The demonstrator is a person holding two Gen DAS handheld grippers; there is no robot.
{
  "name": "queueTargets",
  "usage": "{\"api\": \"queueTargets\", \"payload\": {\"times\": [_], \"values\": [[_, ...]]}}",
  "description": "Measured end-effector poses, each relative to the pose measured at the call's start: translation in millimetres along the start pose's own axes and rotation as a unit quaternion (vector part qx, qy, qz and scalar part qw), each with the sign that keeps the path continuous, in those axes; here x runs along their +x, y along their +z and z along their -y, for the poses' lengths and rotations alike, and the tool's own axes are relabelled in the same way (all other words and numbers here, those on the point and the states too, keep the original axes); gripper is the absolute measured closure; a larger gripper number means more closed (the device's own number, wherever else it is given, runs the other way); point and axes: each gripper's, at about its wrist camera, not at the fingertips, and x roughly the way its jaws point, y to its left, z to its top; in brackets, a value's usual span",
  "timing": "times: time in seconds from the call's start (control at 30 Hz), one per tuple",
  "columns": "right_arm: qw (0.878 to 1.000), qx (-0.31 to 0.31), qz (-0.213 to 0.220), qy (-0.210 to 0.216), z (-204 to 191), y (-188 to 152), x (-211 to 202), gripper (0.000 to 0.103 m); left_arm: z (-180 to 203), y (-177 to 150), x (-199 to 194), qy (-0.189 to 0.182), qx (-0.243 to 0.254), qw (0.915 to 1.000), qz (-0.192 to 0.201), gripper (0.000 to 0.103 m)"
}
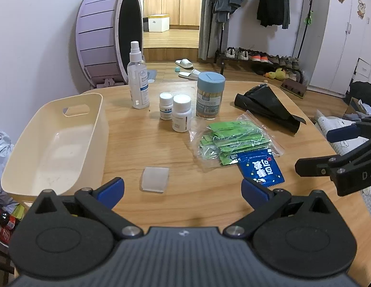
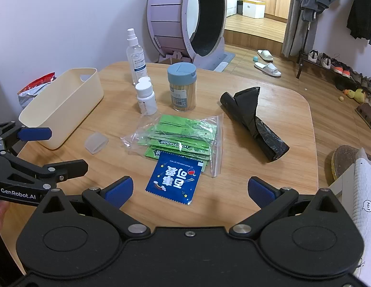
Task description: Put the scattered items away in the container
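While both tongs, left and right, stand wide apart and hold nothing, the blue packet lies flat on the surface, near the empty bin. It looks light, thin and slippery, so pinch one edge.

"GenRobot.AI" marks the left gripper; "DOUBLEMINT" shows on green packets ahead of the right fingers.
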Motion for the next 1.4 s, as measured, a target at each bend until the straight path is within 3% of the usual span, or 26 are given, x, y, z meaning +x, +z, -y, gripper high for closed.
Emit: {"api": "queueTargets", "payload": {"times": [1.4], "values": [[1.0, -0.007, -0.001, 0.003, -1.8, -0.3, -1.7, 0.0, 1.1, 1.2, 0.3, -0.001, 0.004, 1.0, 0.005, 0.0]]}}
